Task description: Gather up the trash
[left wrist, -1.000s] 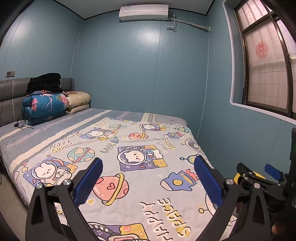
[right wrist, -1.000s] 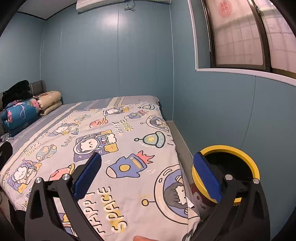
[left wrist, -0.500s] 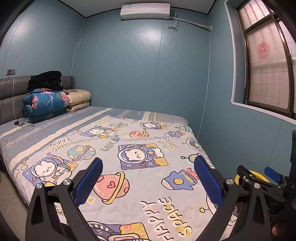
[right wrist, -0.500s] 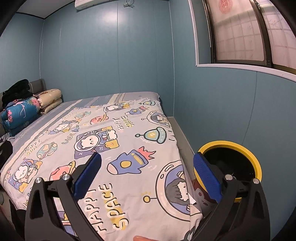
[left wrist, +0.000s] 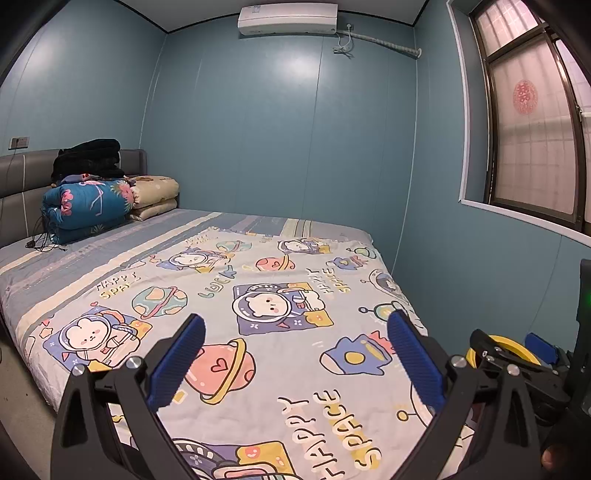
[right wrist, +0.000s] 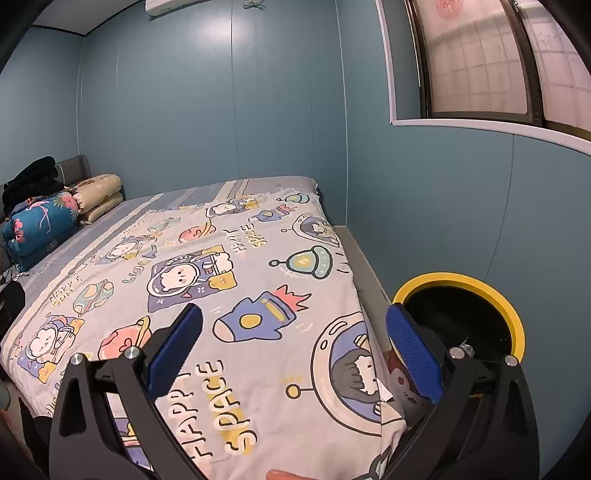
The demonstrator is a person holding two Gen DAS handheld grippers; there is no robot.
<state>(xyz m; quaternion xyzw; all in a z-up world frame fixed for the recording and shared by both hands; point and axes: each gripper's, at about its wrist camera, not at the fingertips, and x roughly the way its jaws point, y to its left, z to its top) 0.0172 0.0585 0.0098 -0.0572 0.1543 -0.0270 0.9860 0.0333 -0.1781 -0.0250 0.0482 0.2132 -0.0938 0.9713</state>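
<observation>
Your left gripper [left wrist: 295, 354] is spread wide with nothing between its blue pads, and your right gripper [right wrist: 293, 350] is just as wide and just as bare. Both hover over the foot of the bed, above the cartoon "HAPPY SPACE" quilt [right wrist: 229, 295].

Just beside your right gripper, between the bed and the blue wall, stands the yellow-rimmed trash bin [right wrist: 515, 325], dark inside; from the left wrist view its rim [left wrist: 517, 350] peeks out behind the right gripper's frame.

No loose trash shows on the quilt in either view, so you will have to search for it. Expect it to be light and crushable, judging by the setting; pinch it at a bunched fold.

Farther off, folded bedding [left wrist: 88, 206] is stacked against the headboard [left wrist: 22, 177], with an air conditioner [left wrist: 288, 18] high on the far wall.
</observation>
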